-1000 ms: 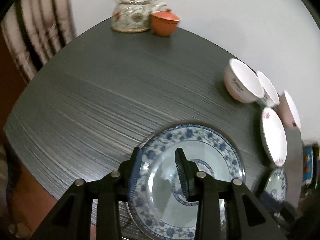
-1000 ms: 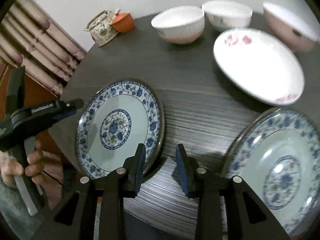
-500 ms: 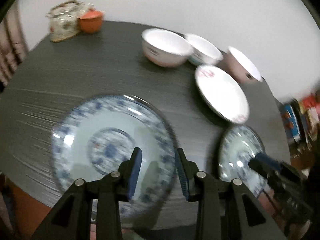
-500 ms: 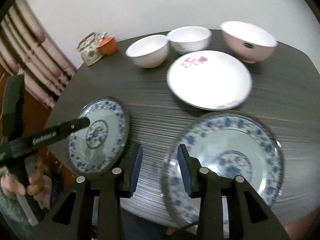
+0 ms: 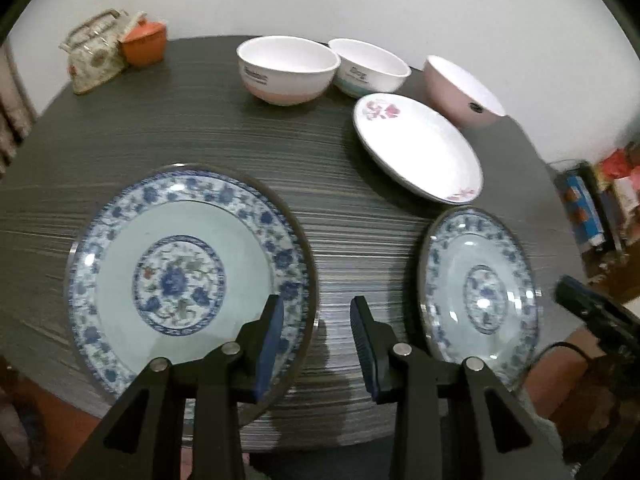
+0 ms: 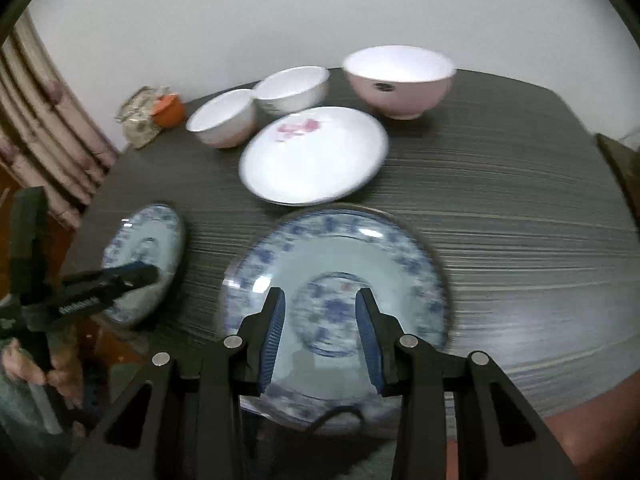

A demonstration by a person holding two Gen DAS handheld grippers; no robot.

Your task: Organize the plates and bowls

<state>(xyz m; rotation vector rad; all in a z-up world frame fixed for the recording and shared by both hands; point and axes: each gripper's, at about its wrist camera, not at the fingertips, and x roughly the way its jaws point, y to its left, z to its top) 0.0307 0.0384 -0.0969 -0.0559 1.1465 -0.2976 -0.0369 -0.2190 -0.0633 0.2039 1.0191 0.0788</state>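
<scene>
Two blue-patterned plates lie flat on the near part of your dark counter (image 5: pixel 280 148): the left blue plate (image 5: pixel 188 280) and the right blue plate (image 5: pixel 480 292), well apart. Your left gripper (image 5: pixel 316 328) hangs over the bare strip between them, jaws spread and holding nothing, its left finger over the left plate's right rim. Your right gripper (image 6: pixel 320 328) hovers above the middle of the right blue plate (image 6: pixel 336 312), jaws likewise spread and empty. Just beyond that plate sits the white flowered plate (image 5: pixel 416 148), close to its far rim. Farther back stand three bowls in a row: the white-and-pink bowl (image 5: pixel 286 70) on the left, the white bowl (image 5: pixel 370 66) just beside it, and the pink bowl (image 5: pixel 460 92) on the right. At the far left corner, a patterned teapot (image 5: pixel 94 58) touches an orange lidded pot (image 5: pixel 144 42).
</scene>
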